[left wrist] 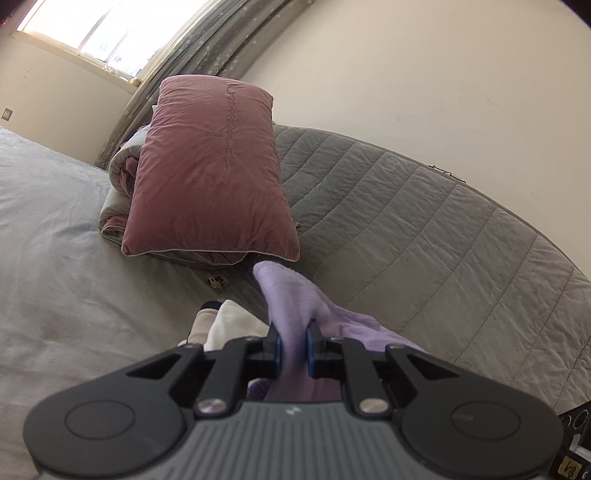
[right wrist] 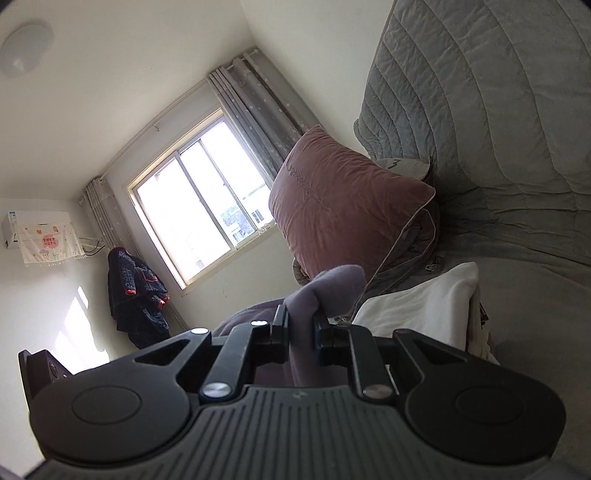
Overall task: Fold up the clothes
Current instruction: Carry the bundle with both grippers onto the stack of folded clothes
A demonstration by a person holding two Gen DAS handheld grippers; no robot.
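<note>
"Starting with the left wrist view, what lay around the pink pillow?"

"It leaned on a folded grey quilt, on a bed under a pale grey sheet. Beside the pillow, a quilted grey headboard cover ran along a bare cream wall. Behind the pillow hung a grey starred curtain next to a bright window."

"And the gripper?"

"The left gripper had its jaws drawn narrow, pinching a lilac garment. A tip of the cloth stood up just below the pillow's lower edge. A white garment lay just beside it on the sheet."

"Any writing?"

"Only a stitched motif on the pillow, which I couldn't read. The sheet on the pillow's window side was open."

"The right wrist view?"

"The same pink pillow stood against the headboard cover. Beyond it were the window and curtains. Further off hung a dark jacket with red trim and a wall air conditioner under a printed dust cover, its lettering too small to read. A round ceiling lamp was well apart."

"Its gripper?"

"The right gripper was also narrow, clamped on the lilac garment, which bunched up in front of the pillow. White cloth lay on the headboard side."
</note>
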